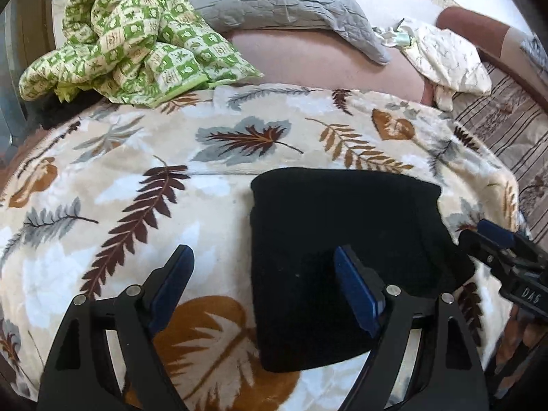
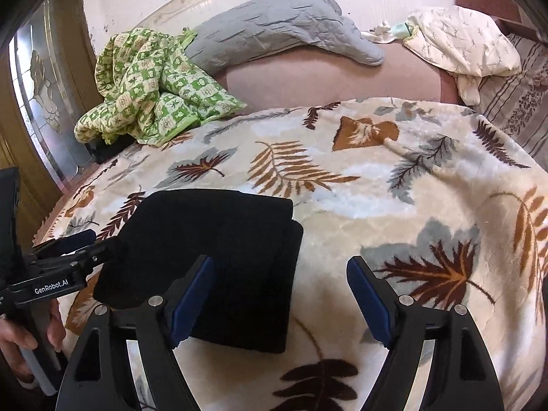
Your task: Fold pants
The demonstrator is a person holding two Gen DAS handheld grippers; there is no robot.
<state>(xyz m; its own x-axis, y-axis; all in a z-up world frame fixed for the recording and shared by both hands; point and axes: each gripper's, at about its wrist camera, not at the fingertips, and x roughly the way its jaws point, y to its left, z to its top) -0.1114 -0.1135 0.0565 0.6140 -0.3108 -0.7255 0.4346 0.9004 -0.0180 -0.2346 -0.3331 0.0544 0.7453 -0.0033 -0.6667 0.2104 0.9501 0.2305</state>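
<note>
Behind folded pants [image 1: 342, 257], green quilt [image 1: 137, 44], grey pillow [image 1: 281, 3]

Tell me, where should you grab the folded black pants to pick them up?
Probably the near edge of the black pants, coming in low from the front. They lie as a flat stacked bundle on the leaf blanket, so pinching all layers at that edge should keep the fold together. Both tools are open.

Pants we count: one folded black pair [image 1: 342, 239]
Grippers we see: two [image 1: 263, 284] [image 2: 279, 291]
Blankets we count: one leaf-print [image 1: 137, 185]
Quilts: one green checked [image 1: 137, 34]
Pillows: one grey [image 1: 274, 3]
</note>
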